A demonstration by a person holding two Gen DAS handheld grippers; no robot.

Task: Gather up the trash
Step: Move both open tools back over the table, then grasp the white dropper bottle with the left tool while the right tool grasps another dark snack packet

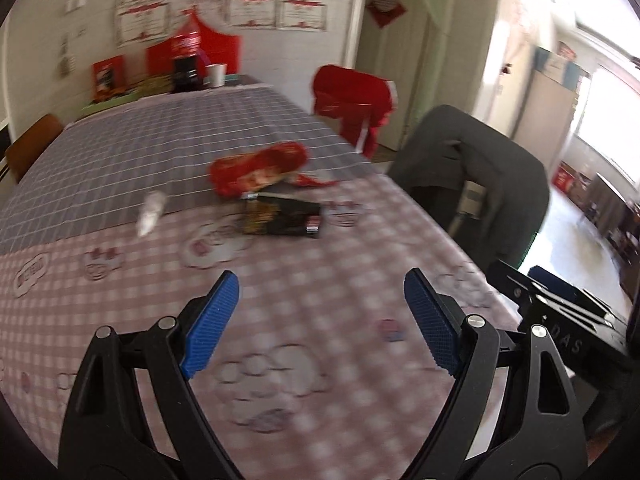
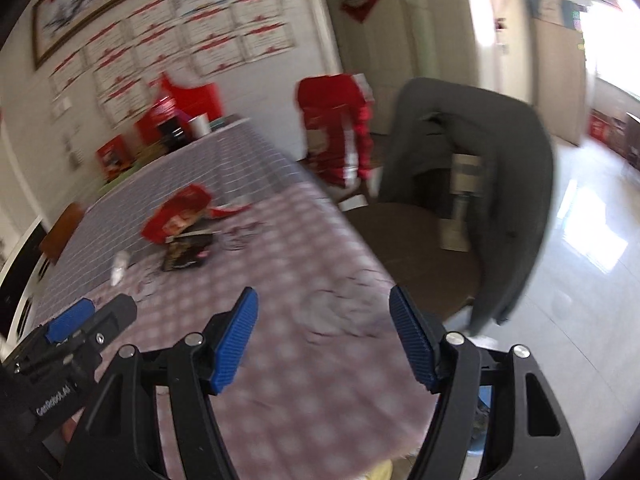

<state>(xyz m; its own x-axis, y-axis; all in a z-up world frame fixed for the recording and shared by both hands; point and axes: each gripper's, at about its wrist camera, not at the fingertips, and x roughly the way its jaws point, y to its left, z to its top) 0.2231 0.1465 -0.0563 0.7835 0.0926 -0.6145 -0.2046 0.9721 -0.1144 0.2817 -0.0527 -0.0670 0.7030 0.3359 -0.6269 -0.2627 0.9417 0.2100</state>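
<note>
1. Left claw [image 1: 320, 300]: angled downward over the near, pink-checked end of the worktop [image 1: 280, 320], above the cloth and touching nothing. Its two blue pads [image 1: 210, 324] stand wide apart with only tablecloth showing between them; empty.

2. Right claw [image 2: 322, 320]: likewise tilted downward, over the near right edge of the worktop, just beside the left claw, whose blue tip shows at the lower left of the right wrist view. Jaws parted, somewhat less widely than the left's, nothing between the pads; empty.

3. Trash, three pieces counted, all lying on the worktop well ahead of both claws, near the line where the pink-checked cloth meets the grey-checked cloth:
   - one red snack wrapper [image 1: 260, 168], crumpled, farthest back;
   - one dark wrapper [image 1: 282, 220] with a gold print, lying flat, touching the front of the red one;
   - one small white crumpled scrap [image 1: 151, 213], apart to the left of the other two.

4. Chairs, two counted along the right side of the worktop: the nearer with a dark grey jacket [image 2: 500, 168] draped over its back, the farther with a red garment [image 2: 336, 120] hung over it. A third brown chair back [image 1: 32, 144] shows at the left edge.

5. Far end of the worktop: a large cola bottle [image 1: 188, 52] with a red label, a white cup [image 1: 216, 75] beside it, and red boxes; details blurred.

6. Back wall: rows of framed certificates [image 1: 252, 8], number not countable.
</note>
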